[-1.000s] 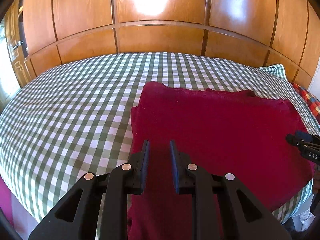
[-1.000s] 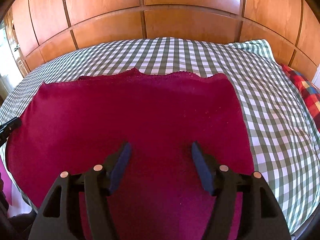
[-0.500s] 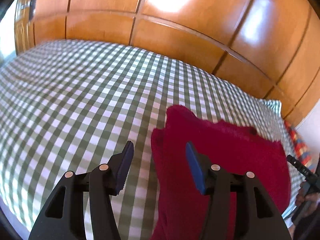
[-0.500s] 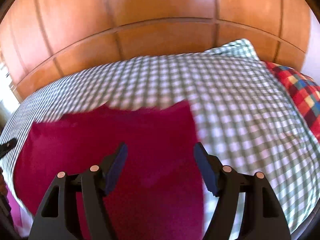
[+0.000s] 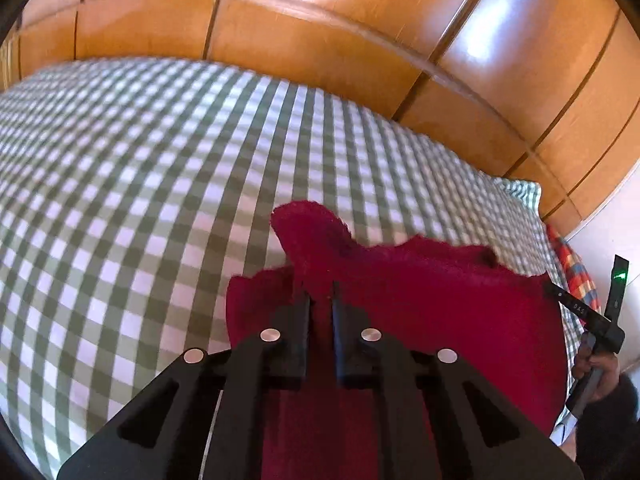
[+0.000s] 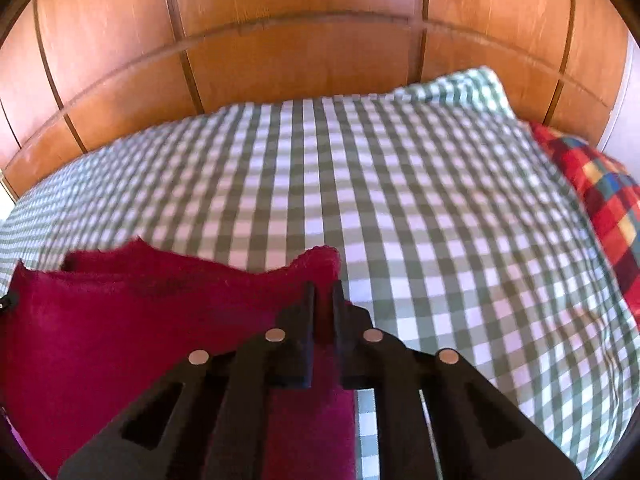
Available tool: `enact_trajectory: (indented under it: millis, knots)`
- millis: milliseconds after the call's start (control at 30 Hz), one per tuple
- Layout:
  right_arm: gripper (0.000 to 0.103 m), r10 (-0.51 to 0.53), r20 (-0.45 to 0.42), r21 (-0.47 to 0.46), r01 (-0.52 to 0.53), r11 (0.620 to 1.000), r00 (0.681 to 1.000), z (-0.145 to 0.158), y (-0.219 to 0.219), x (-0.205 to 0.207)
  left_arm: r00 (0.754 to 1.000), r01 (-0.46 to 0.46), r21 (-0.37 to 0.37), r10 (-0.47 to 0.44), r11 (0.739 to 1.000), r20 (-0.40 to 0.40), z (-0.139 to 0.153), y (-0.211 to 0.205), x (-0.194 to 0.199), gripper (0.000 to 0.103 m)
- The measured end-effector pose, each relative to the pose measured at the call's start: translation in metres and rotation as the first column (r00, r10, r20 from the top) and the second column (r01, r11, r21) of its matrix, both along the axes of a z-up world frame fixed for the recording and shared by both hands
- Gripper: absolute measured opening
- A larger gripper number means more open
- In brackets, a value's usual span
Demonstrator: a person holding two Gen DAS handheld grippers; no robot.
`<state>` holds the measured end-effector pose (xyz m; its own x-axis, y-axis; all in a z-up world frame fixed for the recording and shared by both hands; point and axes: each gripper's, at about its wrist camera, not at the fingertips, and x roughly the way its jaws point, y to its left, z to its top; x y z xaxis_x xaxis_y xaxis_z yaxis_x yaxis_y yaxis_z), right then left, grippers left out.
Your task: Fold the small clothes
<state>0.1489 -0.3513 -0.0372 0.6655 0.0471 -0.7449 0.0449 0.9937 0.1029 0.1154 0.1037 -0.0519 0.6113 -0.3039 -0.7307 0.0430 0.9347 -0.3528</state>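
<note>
A dark red knitted cloth (image 5: 440, 300) lies on the green-and-white checked bed sheet (image 5: 160, 200). My left gripper (image 5: 320, 292) is at the cloth's left far corner, jaws closing, with the red fabric pinched between them and the corner tip raised. In the right wrist view the same cloth (image 6: 140, 320) spreads to the left. My right gripper (image 6: 325, 292) is at its right far corner, jaws closing, with red fabric squeezed in the narrow gap. The right gripper's body (image 5: 580, 312) and a hand (image 5: 600, 372) show at the left wrist view's right edge.
A wooden panelled wall (image 5: 320, 40) runs along the far side of the bed. A checked pillow (image 6: 460, 88) and a red plaid cushion (image 6: 600, 192) lie at the right end. Bare sheet (image 6: 440, 220) stretches beyond and to the right of the cloth.
Both grippers moved outward to the cloth's far corners and went from wide open to closed on the fabric. The pinched corners now stand up from the sheet.
</note>
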Motion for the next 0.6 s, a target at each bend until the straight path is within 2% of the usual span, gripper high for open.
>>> enact_trajectory:
  millis: [67,133,167,233,367,433,467,500,533,600]
  knots:
    - [0.006,-0.002,0.048,0.008,0.002,1.0,0.999,0.015,-0.001,-0.005,0.998,-0.023,-0.003,0.023,1.0,0.052,0.014,0.005,-0.003,0.007]
    - [0.006,-0.006,0.081,0.004,0.006,1.0,0.997,0.024,-0.002,0.0,0.996,-0.048,-0.022,0.049,0.999,0.072,0.021,0.011,0.001,0.007]
    - [0.006,-0.011,0.08,-0.001,0.011,1.0,0.997,0.023,-0.002,0.005,0.995,-0.07,-0.002,0.07,0.998,0.071,0.021,0.013,0.006,0.007]
    - [0.006,-0.023,0.038,0.001,0.023,1.0,0.999,0.009,-0.001,0.018,0.996,-0.085,0.027,0.084,0.996,0.032,0.012,0.013,0.017,0.007]
    - [0.007,-0.046,-0.082,-0.018,0.045,0.999,0.996,-0.037,0.004,0.031,0.99,-0.095,0.159,0.111,0.983,-0.09,-0.026,-0.001,0.035,0.009]
    - [0.009,-0.052,-0.071,-0.02,0.051,0.999,0.996,-0.041,0.005,0.028,0.99,-0.099,0.183,0.116,0.978,-0.083,-0.027,-0.003,0.032,0.01]
    - [0.01,-0.053,-0.069,-0.02,0.051,0.998,0.996,-0.037,0.004,0.027,0.99,-0.107,0.204,0.124,0.973,-0.071,-0.021,-0.006,0.03,0.015]
    - [0.018,-0.057,-0.069,-0.033,0.055,0.998,0.996,-0.034,0.003,0.027,0.99,-0.115,0.222,0.13,0.968,-0.057,-0.016,-0.007,0.027,0.025]
    - [0.033,-0.065,-0.066,-0.047,0.062,0.997,0.996,-0.031,0.002,0.027,0.989,-0.135,0.252,0.146,0.958,-0.028,-0.007,-0.008,0.021,0.034]
    - [0.047,-0.071,-0.032,-0.046,0.069,0.997,0.997,-0.017,-0.002,0.02,0.986,-0.163,0.264,0.162,0.95,0.029,0.007,-0.007,0.009,0.035]
